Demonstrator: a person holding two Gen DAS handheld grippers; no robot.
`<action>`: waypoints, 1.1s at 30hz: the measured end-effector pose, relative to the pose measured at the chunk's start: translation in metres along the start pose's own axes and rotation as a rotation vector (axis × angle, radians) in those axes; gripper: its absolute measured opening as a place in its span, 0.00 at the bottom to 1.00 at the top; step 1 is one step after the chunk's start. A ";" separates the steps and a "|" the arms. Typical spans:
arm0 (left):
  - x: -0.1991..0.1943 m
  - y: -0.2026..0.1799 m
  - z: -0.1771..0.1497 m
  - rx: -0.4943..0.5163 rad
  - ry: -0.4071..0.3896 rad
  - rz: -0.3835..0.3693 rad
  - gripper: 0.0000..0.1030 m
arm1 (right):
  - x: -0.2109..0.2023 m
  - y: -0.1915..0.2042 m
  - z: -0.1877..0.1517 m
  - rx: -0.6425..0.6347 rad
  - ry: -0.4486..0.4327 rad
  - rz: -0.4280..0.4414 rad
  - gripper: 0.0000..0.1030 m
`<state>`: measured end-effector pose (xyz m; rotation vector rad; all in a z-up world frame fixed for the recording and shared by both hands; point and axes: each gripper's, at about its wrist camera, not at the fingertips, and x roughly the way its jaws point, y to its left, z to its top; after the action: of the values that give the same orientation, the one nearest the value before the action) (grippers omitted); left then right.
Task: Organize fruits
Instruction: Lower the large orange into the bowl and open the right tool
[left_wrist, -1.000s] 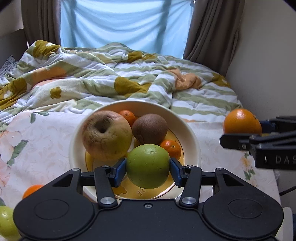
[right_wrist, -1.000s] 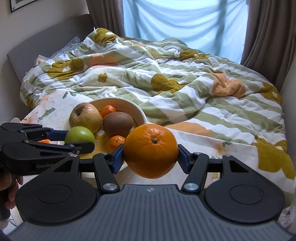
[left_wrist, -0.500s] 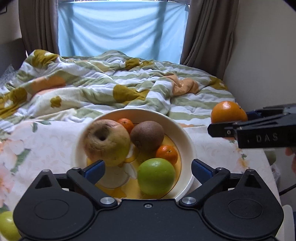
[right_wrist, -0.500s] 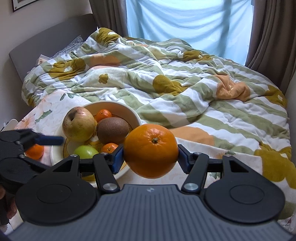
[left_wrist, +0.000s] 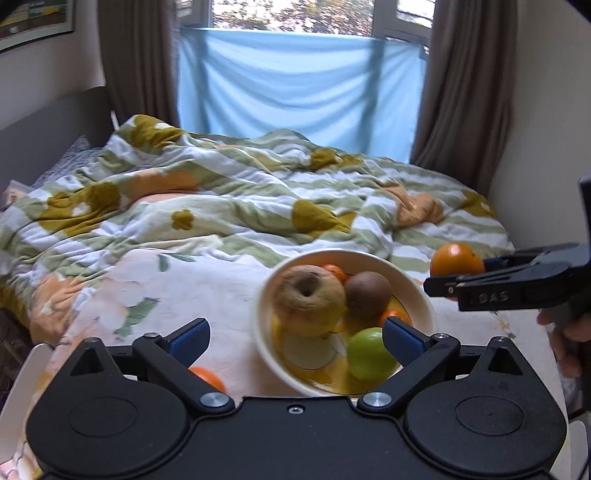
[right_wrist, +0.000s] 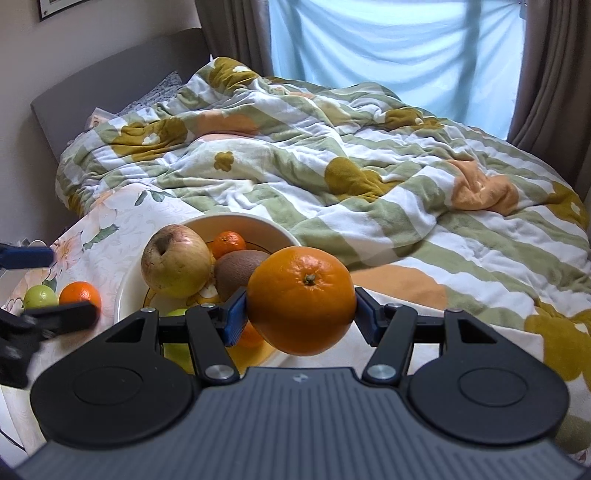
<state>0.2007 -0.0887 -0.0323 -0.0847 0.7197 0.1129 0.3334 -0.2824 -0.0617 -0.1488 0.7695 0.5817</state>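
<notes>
Right wrist view: right claw (right_wrist: 301, 314) clamps the orange (right_wrist: 301, 301) beside the bowl (right_wrist: 258, 225); left claw (left_wrist: 295, 338) gapes empty.

You have a table under a floral tablecloth (left_wrist: 207, 295), pushed up against a bed (right_wrist: 424, 206). On the cloth sits a cream bowl (left_wrist: 424, 302) of fruit. To the bowl's left, seen from your right-hand camera, a small orange (right_wrist: 79, 293) and a little green fruit (right_wrist: 38, 295) lie directly on the cloth, just beside each other. The bed carries a rumpled blanket (left_wrist: 240, 206) with green stripes and mustard flowers, its near edge reaching the cloth behind the bowl.
</notes>
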 end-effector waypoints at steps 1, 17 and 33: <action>-0.002 0.003 0.000 -0.006 -0.004 0.008 0.99 | 0.003 0.001 0.000 -0.004 -0.001 0.001 0.72; -0.012 0.030 -0.018 -0.065 -0.004 0.065 0.99 | 0.050 0.020 -0.009 -0.081 -0.016 0.001 0.72; -0.044 0.035 -0.025 -0.065 -0.036 0.007 0.99 | 0.007 0.032 -0.022 -0.048 -0.065 -0.083 1.00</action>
<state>0.1467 -0.0604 -0.0235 -0.1422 0.6805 0.1443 0.3063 -0.2606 -0.0797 -0.2039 0.6834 0.5240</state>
